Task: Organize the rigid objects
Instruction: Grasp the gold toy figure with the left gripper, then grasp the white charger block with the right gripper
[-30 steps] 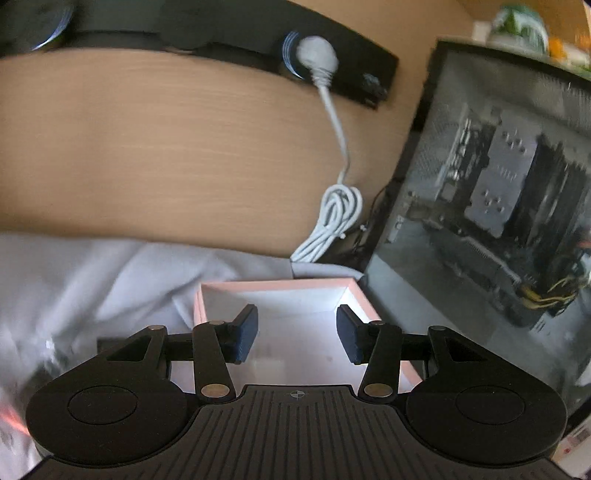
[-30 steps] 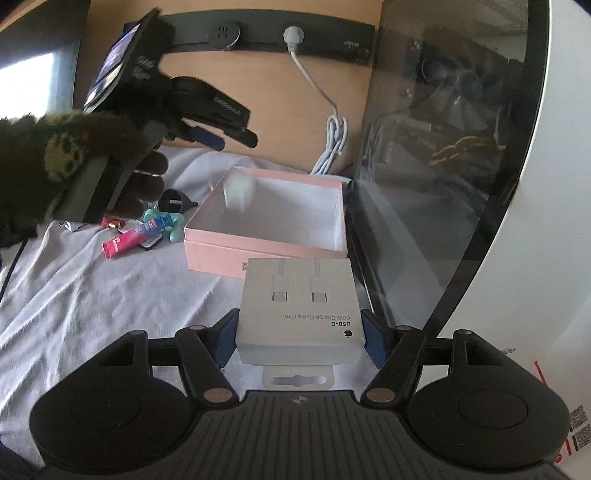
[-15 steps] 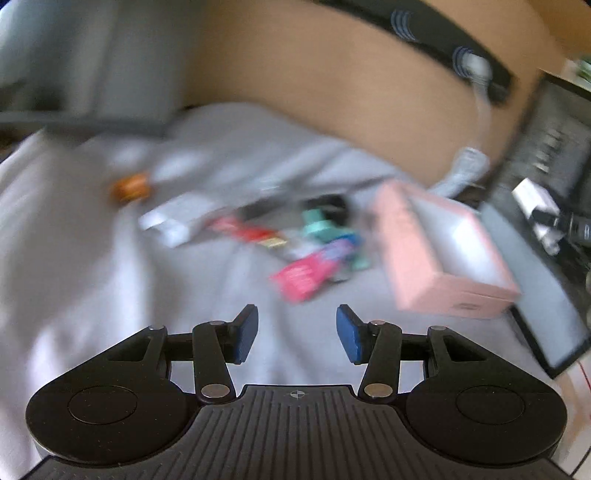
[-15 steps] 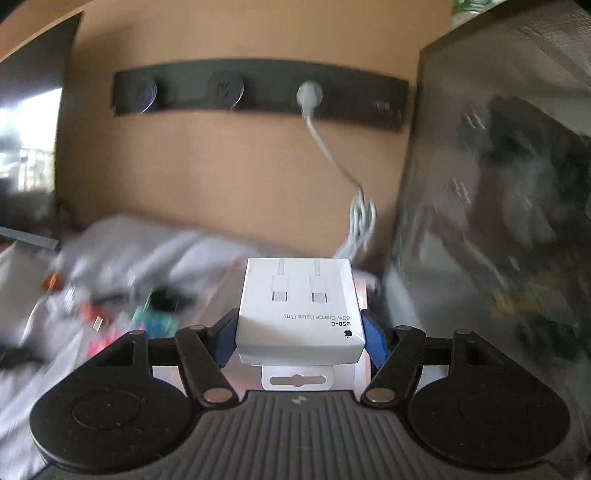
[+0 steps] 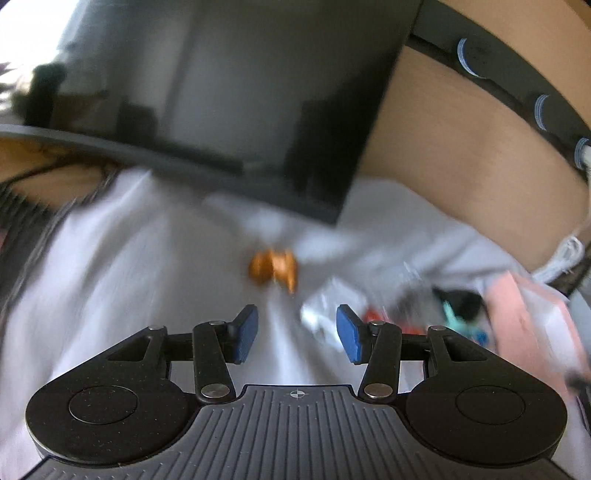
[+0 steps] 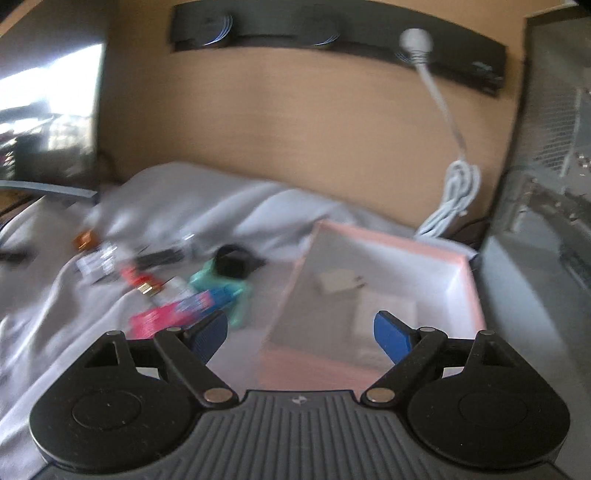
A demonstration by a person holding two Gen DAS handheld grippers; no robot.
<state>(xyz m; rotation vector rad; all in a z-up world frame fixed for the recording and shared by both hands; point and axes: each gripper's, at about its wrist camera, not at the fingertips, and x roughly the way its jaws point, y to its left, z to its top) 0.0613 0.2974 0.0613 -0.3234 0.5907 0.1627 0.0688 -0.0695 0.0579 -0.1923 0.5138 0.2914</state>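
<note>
My right gripper (image 6: pixel 300 334) is open and empty above the near edge of the pink box (image 6: pixel 448 254). Inside the box lie a small white charger (image 6: pixel 338 282) and the white cable box (image 6: pixel 384 314), partly blurred. My left gripper (image 5: pixel 295 334) is open and empty over the grey cloth (image 5: pixel 129 277), pointing at a small orange object (image 5: pixel 273 269). Loose items lie left of the pink box: a pink packet (image 6: pixel 170 314), a teal object (image 6: pixel 221 284), a black round piece (image 6: pixel 234 260) and a white packet (image 6: pixel 96 264).
A dark monitor (image 5: pixel 221 92) stands behind the cloth on the left. A glass-sided computer case (image 6: pixel 546 184) stands right of the pink box. A white coiled cable (image 6: pixel 454 195) hangs from a black socket strip (image 6: pixel 332 29) on the wooden wall.
My right gripper opened and let the white cable box go into the pink box. My left gripper swung left, away from the pink box, toward the orange object and the monitor.
</note>
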